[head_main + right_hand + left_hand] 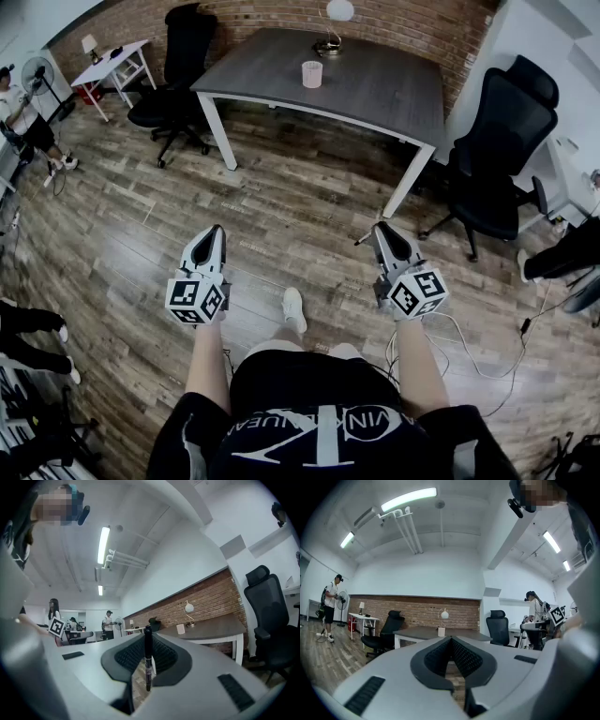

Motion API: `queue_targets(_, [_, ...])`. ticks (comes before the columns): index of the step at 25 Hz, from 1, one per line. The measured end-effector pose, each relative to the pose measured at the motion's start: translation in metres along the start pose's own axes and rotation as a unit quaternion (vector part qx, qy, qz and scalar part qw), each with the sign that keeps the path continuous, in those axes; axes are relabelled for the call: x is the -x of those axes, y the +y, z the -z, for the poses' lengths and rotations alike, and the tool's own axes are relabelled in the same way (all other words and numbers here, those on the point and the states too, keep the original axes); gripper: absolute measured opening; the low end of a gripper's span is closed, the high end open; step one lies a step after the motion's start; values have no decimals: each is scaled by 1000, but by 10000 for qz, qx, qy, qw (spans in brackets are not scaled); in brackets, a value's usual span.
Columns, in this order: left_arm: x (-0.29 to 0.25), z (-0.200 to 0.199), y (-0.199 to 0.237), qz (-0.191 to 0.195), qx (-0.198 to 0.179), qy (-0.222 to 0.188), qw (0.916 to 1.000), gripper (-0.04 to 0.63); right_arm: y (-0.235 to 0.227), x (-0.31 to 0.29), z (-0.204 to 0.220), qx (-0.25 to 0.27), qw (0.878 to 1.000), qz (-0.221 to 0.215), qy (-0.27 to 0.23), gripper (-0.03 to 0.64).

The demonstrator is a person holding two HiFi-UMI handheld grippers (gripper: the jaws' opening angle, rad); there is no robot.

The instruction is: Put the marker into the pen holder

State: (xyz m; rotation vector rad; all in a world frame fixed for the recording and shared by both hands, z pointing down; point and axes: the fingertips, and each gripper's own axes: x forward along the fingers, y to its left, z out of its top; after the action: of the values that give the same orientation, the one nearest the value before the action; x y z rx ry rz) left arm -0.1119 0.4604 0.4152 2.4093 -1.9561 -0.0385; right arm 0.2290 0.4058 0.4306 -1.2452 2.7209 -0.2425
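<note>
Well back from the table point(375, 94), the right gripper point(382, 231) grips the marker point(148, 660) upright and the left gripper point(216, 232) is clenched empty; I'd say step close, keep it vertical and centre its tip over the pen holder point(312, 73) before loosening.

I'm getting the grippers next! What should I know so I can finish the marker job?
Left gripper: jaws together, nothing in them, held level.
Right gripper: shut on the marker, which stands upright between the jaws.
Pen holder: the pale pink cup on the grey table, ahead across the wooden floor, beside a lamp.
Done: the marker is picked up and gripped.
Left: walk to the table, bring the right gripper over the pen holder, lower the marker in and open the jaws. The left gripper probably isn't needed.
</note>
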Motion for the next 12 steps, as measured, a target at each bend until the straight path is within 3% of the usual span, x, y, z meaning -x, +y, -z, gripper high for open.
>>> queue_targets(12, [-87, 20, 32, -97, 199, 153, 9996, 14, -58, -73, 2, -38, 9998, 162, 103, 52])
